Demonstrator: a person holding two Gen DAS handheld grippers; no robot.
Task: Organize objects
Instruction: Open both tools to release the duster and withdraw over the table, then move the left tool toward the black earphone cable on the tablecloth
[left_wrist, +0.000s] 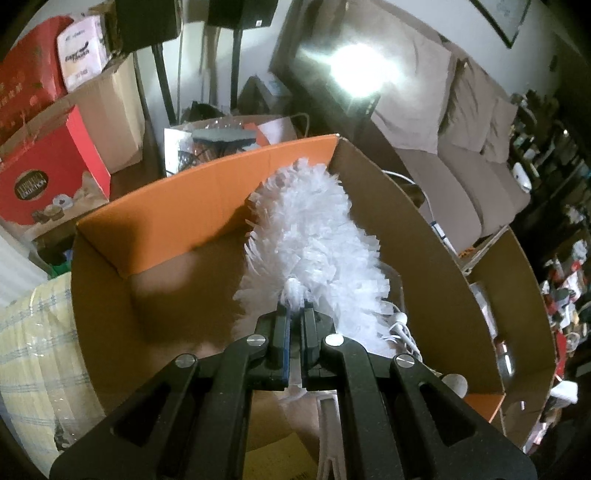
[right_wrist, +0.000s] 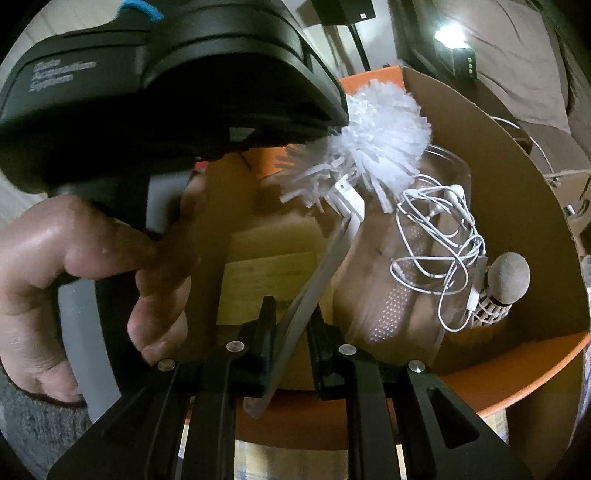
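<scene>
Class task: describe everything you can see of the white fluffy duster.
The white fluffy duster has a long head of thin, plastic-looking white strips and a flat pale handle. It is tilted, head toward the far corner inside the open cardboard box with orange flaps. The left gripper is shut at the head's base; the handle passes between the right gripper's fingers.

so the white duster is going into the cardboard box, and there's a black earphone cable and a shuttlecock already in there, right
Nearly. The earphone cable is white, not black, as the right wrist view shows. The rest holds: the white duster is over the open cardboard box, and the shuttlecock lies inside beside the cable.
</scene>
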